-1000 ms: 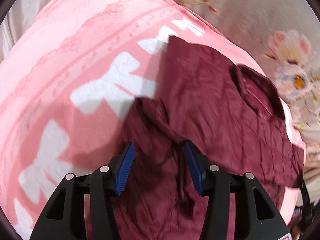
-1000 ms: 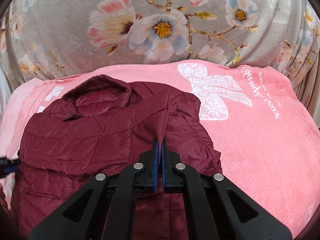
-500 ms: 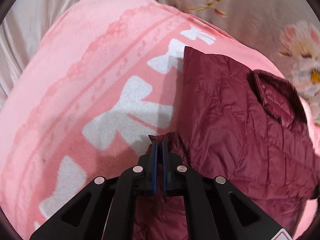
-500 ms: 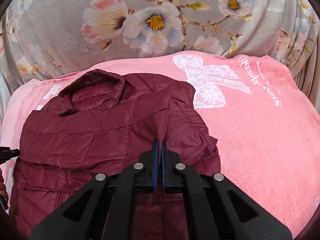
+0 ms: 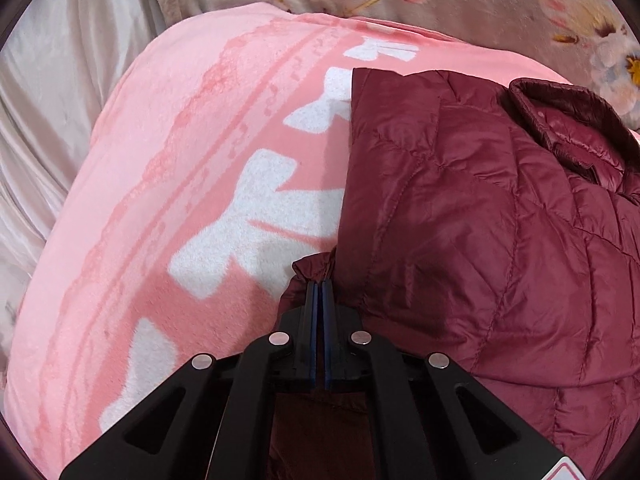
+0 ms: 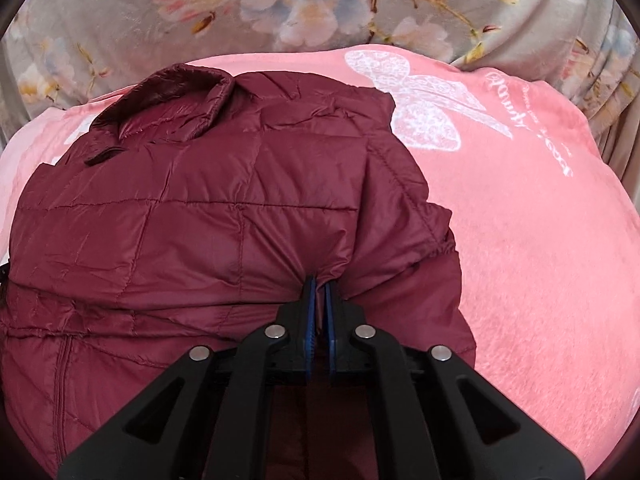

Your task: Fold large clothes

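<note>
- Nearest, the left gripper (image 5: 319,286) is clenched on a gathered cuff-like bunch of the maroon quilted jacket (image 5: 480,232); its two blue pads sit pressed together with the fabric puckered at their tips.
- Close by in the other view, the right gripper (image 6: 319,286) has a pinch of the same jacket (image 6: 192,232) between its blue pads; the jaws are opening, and a slim gap shows with cloth still in it, drawn into creases at the tips.
- Beyond both, the jacket lies spread on a pink blanket (image 5: 192,184), folded over itself, its left edge straight against the white bow prints (image 5: 256,216).
- Further on, the jacket's collar (image 6: 176,100) stands rumpled at the far end; a zip runs down the near-left part in the right view.
- Right of the jacket, a white lace bow print (image 6: 424,108) and white lettering mark the blanket.
- Farthest, a grey floral cloth (image 6: 304,4) hangs behind the blanket, with pale satin fabric (image 5: 60,120) at the left.
</note>
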Demonstrator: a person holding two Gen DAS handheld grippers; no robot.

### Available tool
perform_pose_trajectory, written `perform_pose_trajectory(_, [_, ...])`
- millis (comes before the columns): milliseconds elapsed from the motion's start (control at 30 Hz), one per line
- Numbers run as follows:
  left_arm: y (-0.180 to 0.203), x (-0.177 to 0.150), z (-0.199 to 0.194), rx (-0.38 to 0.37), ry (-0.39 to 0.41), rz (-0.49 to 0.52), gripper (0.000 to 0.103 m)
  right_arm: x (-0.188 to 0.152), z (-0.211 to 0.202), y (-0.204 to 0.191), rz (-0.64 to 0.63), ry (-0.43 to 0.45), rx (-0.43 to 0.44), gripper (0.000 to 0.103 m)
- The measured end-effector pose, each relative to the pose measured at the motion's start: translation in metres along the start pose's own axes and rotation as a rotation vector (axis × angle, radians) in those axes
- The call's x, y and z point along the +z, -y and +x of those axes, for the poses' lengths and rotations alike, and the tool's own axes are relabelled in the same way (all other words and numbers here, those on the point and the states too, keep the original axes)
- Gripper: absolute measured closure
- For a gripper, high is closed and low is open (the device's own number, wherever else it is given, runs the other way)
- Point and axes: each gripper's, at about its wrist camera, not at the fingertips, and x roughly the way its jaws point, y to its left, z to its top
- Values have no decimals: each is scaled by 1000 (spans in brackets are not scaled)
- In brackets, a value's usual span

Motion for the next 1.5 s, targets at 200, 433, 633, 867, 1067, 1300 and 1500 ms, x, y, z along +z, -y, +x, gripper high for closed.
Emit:
perform_pose_trajectory(200, [-6,5,-52,-22,93,14,100,9,-57,19,105,156,-15,66])
perform_pose_trajectory(433, [54,29,-88,-187,146,75,97,42,-52,-58,-42,115,168,69])
perform_pose_trajectory(633, [114,19,-44,-183,53,145,96,32,-3,-108,-112,3,187,74])
perform_pose_trajectory(867, [128,-7,-23,-162,59,150,96,-4,8,-123,-167,-4,167,75])
perform_pose_trajectory(1067, [130,-22,-18,-144,131,147,96,-14,11,-128,-189,30,135,75])
perform_pose_trajectory(1300, [134,-28,-20,-115,178,158,96,-15,11,-128,-191,43,131,75])
perform_pose_trajectory(1500, [138,-30,-20,-86,185,175,96,-14,13,-124,-170,45,153,75])
